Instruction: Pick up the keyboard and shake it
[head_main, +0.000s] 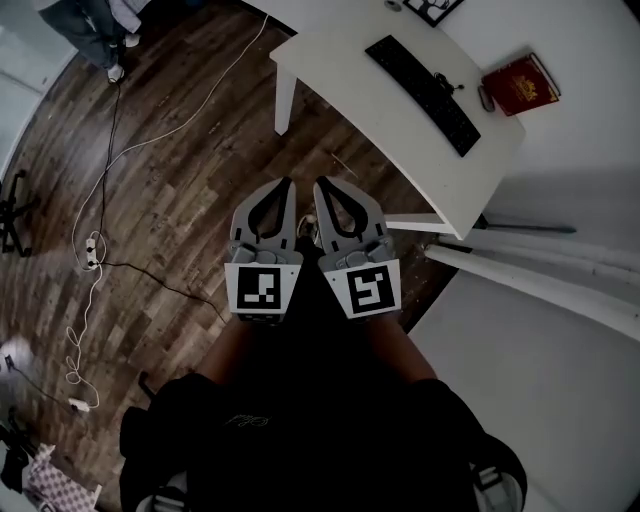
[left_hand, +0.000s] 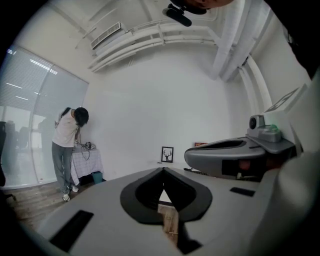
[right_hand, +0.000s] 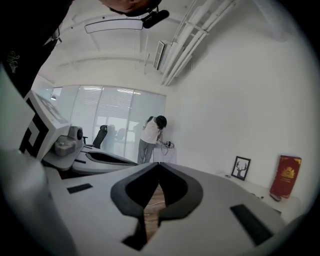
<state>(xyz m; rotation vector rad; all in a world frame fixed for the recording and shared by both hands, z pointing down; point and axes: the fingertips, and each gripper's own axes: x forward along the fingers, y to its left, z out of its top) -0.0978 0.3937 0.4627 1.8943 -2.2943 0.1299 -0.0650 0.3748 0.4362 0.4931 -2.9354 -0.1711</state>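
progress: nothing done yet, pick-up and shake both left; slim black keyboard (head_main: 420, 92) lies untouched on the white table (head_main: 340, 80), well apart from both grippers | left gripper (head_main: 286, 186): jaws pressed together, empty, over the dark wood floor (head_main: 180, 180) | right gripper (head_main: 321, 186): jaws pressed together, empty, just beside the left

Count: grippers 2 – left gripper (head_main: 287, 184), right gripper (head_main: 320, 184). keyboard (head_main: 421, 93) 1. white table (head_main: 340, 70) 1. red book (head_main: 520, 84) 1. framed picture (left_hand: 167, 154) 1. standing person (left_hand: 67, 150) 1. office chair (right_hand: 100, 136) 1.
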